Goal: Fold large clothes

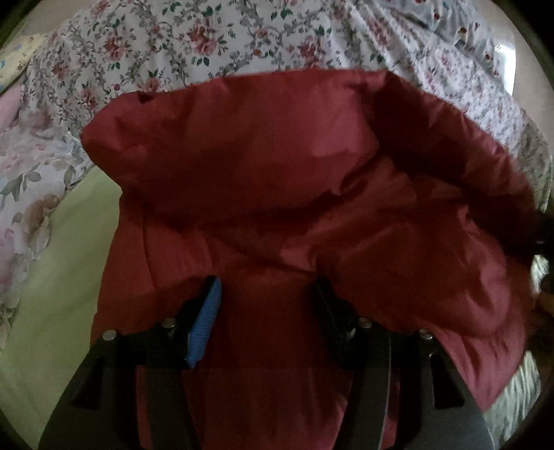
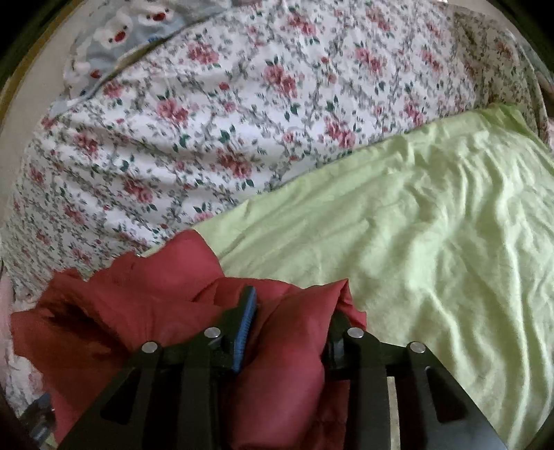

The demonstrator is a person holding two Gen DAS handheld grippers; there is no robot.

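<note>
A padded dark-red jacket (image 1: 277, 194) fills most of the left wrist view, lying bunched on a bed. Its upper part folds over in a thick rounded roll, and its far edge meets a white quilt with a small rose print (image 1: 214, 41). To the left of the jacket a pale green sheet (image 1: 59, 284) shows, with a second floral cloth of larger, paler blooms (image 1: 24, 187) beside it.

The left gripper (image 1: 266, 297) sits low over the jacket with red fabric bulging up between its two fingers; the blue ribbed pad (image 1: 206, 322) on one finger presses against the cloth, so it is clamped on a thick fold of the jacket.

In the right wrist view the right gripper (image 2: 292, 311) likewise has a fat wad of the jacket (image 2: 138, 297) squeezed between its fingers (the blue pad (image 2: 246, 329) touches the fabric on one side, the other finger is half buried in it), so it too grips the garment. Here the jacket lies crumpled at the near left, at the seam where the rose quilt (image 2: 242, 104) meets the wrinkled green sheet (image 2: 432, 225). At the far upper left a blue-grey cloth printed with white bears (image 2: 128, 27) lies beyond the quilt.
</note>
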